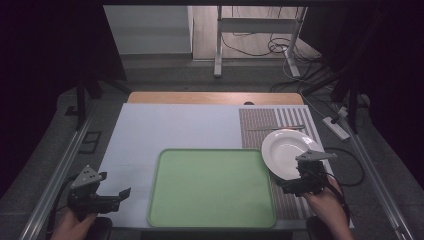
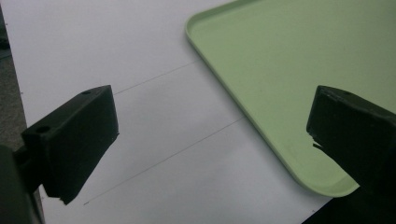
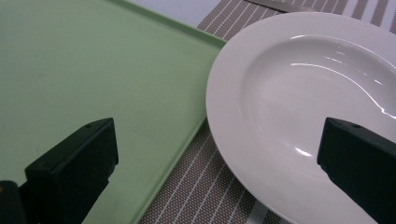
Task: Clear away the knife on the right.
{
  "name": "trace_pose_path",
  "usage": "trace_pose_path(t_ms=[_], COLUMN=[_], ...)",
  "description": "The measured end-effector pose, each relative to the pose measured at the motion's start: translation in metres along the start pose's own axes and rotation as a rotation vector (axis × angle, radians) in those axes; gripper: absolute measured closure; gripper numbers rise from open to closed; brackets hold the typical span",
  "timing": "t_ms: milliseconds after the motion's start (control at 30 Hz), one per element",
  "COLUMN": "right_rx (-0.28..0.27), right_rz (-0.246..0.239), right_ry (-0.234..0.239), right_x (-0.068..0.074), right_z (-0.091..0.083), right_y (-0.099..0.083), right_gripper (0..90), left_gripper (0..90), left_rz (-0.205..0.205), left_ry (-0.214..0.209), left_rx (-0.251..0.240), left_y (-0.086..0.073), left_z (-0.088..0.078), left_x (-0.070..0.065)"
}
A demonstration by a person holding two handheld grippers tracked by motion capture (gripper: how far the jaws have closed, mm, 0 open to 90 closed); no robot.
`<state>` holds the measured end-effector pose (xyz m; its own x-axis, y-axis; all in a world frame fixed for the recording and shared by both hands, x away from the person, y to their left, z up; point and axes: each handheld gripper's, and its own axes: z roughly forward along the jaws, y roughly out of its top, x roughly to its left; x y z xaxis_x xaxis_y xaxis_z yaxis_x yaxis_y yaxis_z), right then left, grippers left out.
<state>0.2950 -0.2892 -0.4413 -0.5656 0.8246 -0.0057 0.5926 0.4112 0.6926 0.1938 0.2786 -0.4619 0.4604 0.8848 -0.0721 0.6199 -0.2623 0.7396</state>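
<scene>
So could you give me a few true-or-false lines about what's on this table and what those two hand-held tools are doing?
1. The green tray has nothing on it. True.
2. The plate sits in the middle of the tray. False: it lies on the striped mat, its rim just reaching over the tray's right edge.
3. The left tool is gripping the tray's edge. False: its jaws stand wide apart over the white sheet, holding nothing.
4. The right tool is open, near the plate. True.
5. The plate holds food. False: it is bare and white.
</scene>
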Motion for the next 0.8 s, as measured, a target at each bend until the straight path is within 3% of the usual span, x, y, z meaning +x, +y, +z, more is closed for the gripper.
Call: trace_pose_path(t_ms=[167,367,433,800], right_rx=[0.018,0.023,0.029,0.052], right_rz=[-0.014,0.009,0.020,0.045], right_ry=[0.008,0.010,-0.014,-0.040], right_x=[-0.001,-0.006,-0.011,-0.030], right_z=[0.009,0.021,0.029,0.051], right_y=[0.006,0.016,0.020,0.032], right_gripper=[0.0,0.0,0.0,0.0], left_gripper=[2.3,2.3,2.3,2.4], left_rz=[0.003,0.001,0.000,-0.001], left_ry=[0.002,0.003,0.003,0.002], left_rx=[0.003,0.003,0.003,0.003], left_y=[0.000,0.000,0.000,0.000], left_z=[0.000,0.000,0.000,0.000], left_x=[0.000,0.000,0.000,0.000])
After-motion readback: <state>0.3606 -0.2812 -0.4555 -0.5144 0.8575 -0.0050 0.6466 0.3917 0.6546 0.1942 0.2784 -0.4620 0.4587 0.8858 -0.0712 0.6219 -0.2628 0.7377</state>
